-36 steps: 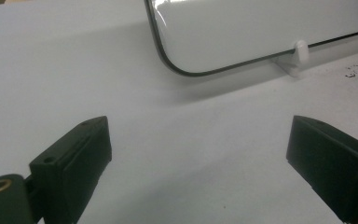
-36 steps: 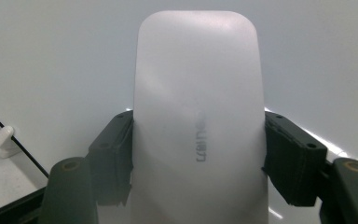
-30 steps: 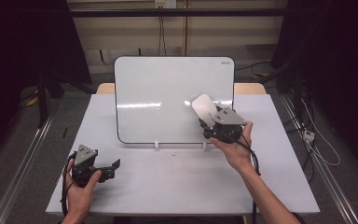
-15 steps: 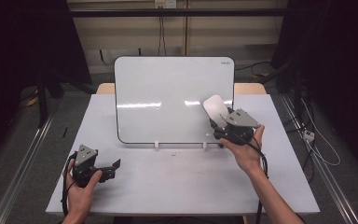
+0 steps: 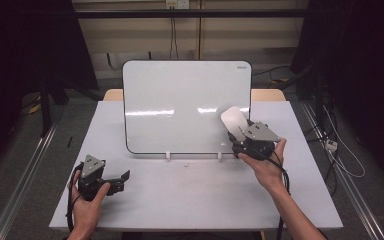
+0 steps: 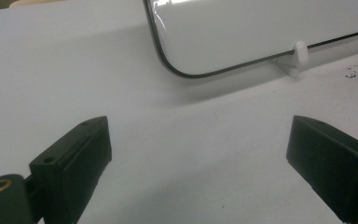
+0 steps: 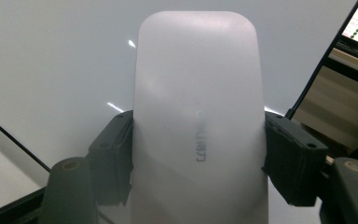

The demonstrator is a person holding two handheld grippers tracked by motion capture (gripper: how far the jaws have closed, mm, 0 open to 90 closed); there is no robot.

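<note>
A white whiteboard (image 5: 180,105) stands upright at the middle of the table. My right gripper (image 5: 236,134) is shut on a white oblong eraser (image 5: 233,121), which sits against the board's lower right part. In the right gripper view both black jaws press the eraser's (image 7: 196,70) sides, with the board (image 7: 51,56) behind it. My left gripper (image 5: 121,178) rests low at the table's front left, a hand around it, pointing right. Its jaws stand wide apart over bare table (image 6: 196,154), open and with nothing between them. The board's lower corner (image 6: 242,32) lies ahead of them.
The board rests on small white clip feet (image 5: 168,156) (image 6: 300,51). A few dark specks (image 6: 352,71) lie on the white table (image 5: 190,195) near one foot. Metal floor rails (image 5: 25,175) run along both sides, and cables (image 5: 340,155) lie on the floor at right.
My right gripper has carried the eraser to the right across the board's face and slightly down. The left gripper has stayed put.
</note>
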